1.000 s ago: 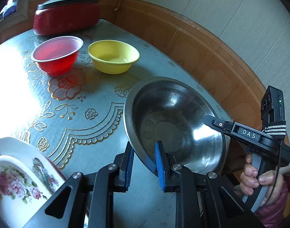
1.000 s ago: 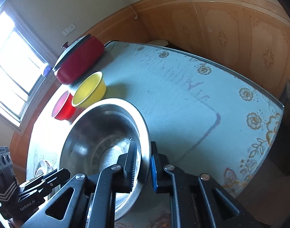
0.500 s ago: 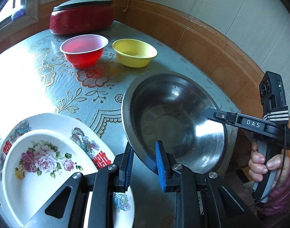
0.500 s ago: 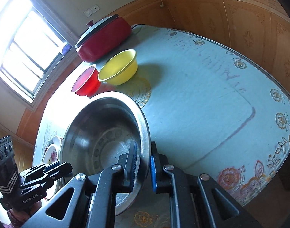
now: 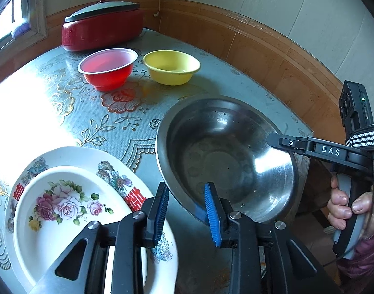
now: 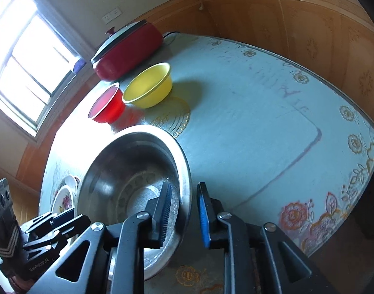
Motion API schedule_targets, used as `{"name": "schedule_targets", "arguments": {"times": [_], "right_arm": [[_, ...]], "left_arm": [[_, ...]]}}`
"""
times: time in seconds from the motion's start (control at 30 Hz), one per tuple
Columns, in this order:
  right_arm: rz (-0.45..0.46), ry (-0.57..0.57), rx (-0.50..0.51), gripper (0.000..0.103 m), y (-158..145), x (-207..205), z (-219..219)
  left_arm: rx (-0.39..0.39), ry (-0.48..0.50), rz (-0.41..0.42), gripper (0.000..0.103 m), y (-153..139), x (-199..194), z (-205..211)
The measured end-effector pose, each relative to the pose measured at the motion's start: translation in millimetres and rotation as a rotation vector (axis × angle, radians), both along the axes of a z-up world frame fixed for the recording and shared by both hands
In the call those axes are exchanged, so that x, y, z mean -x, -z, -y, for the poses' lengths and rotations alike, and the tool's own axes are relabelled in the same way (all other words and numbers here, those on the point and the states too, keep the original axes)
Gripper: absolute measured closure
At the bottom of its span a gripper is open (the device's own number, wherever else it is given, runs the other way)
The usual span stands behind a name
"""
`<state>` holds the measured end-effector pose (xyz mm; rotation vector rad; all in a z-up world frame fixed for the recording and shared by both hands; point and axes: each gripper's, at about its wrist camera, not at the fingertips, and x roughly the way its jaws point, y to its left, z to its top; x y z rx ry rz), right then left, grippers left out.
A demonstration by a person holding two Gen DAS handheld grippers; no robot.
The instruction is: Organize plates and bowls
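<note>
A large steel bowl (image 5: 226, 156) sits on the table, also in the right wrist view (image 6: 128, 176). My left gripper (image 5: 187, 208) is open, its jaws straddling the bowl's near rim. My right gripper (image 6: 183, 210) is open, its jaws loosely on either side of the opposite rim; it also shows in the left wrist view (image 5: 272, 138). A red bowl (image 5: 107, 68) and a yellow bowl (image 5: 172, 67) stand side by side farther back. Two stacked floral plates (image 5: 64, 203) lie at the near left.
A red lidded cooker (image 5: 101, 28) stands at the table's far edge by the window. The table (image 6: 260, 122) has a floral cover and ends at a wood-panelled wall on the right. The table edge runs close behind the steel bowl.
Both grippers have opened from their grip on the steel bowl's rim. The bowl has come down and back towards the near side, beside the floral plates.
</note>
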<state>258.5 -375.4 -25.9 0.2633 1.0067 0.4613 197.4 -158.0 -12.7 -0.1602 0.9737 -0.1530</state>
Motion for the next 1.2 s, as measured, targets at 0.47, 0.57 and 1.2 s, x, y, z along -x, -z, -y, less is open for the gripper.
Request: {"name": "schedule_targets", "arguments": {"times": [0.47,0.57,1.2], "right_arm": [[0.037,0.086,0.036,0.075,-28.1,30.6,-0.1],[0.041,0.071,0.04,0.075,-33.8,33.3,-4.6],[-0.051,-0.238,-0.131,0.085,-42.8,-102.5,-15.3]], "left_arm": [[0.083,-0.03,0.065,0.07,-24.2,15.9,-34.9],[0.102,-0.035,0.075,0.07,-30.3,9.5,-42.1],[0.192,-0.269,0.052,0.075,-33.3,-97.1,-45.9]]}}
